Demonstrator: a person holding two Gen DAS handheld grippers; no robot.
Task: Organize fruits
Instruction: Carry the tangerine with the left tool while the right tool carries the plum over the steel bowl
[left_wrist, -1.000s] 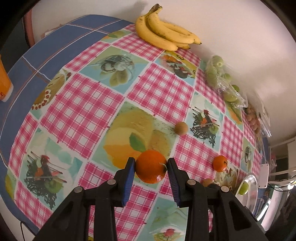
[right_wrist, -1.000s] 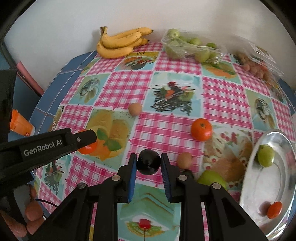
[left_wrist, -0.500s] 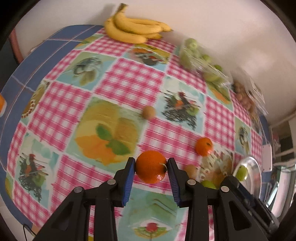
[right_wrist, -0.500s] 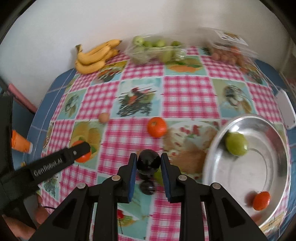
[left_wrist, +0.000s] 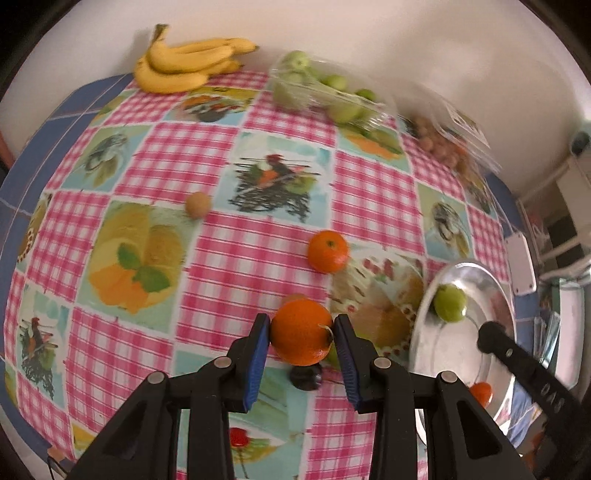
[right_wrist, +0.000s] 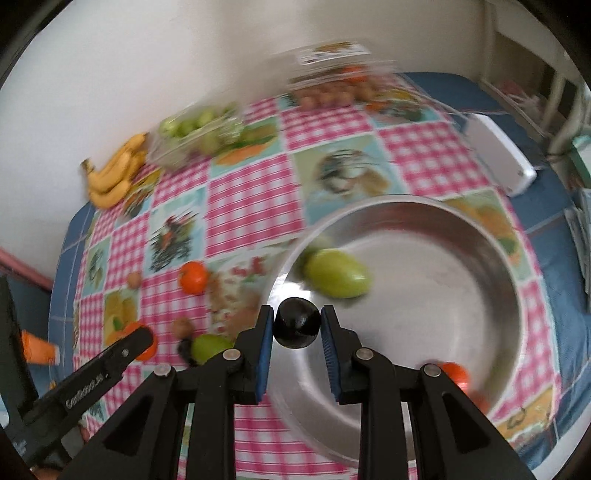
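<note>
Left wrist view shows the left gripper (left_wrist: 302, 336) with its 2 blue pads pinching an orange (left_wrist: 301, 331) above the checkered tablecloth (left_wrist: 207, 162). Just under the orange a small dark fruit (left_wrist: 305, 376) lies on the cloth, and a second orange (left_wrist: 328, 251) sits a little farther off. A small brown fruit (left_wrist: 198, 204) lies alone, well apart from both. At the right, the steel bowl (left_wrist: 491, 284) holds a green fruit (left_wrist: 449, 303) and a small red-orange fruit (left_wrist: 481, 393). A finger of the other gripper reaches over the bowl. Along the wall lie a bunch of bananas (left_wrist: 186, 64), a clear pack of green fruits (left_wrist: 325, 92) and a pack of small brown fruits (left_wrist: 443, 144).

From the right wrist view, the right gripper (right_wrist: 297, 328) is closed tight on a round black fruit (right_wrist: 297, 328), which hangs over the near left part of the steel bowl (right_wrist: 461, 221). Inside the bowl rest 1 green fruit (right_wrist: 338, 273) and 1 red-orange fruit (right_wrist: 455, 373). Left of the bowl, another green fruit (right_wrist: 210, 347) lies on the cloth, touching a small dark fruit (right_wrist: 184, 349). This view is blurred.
</note>
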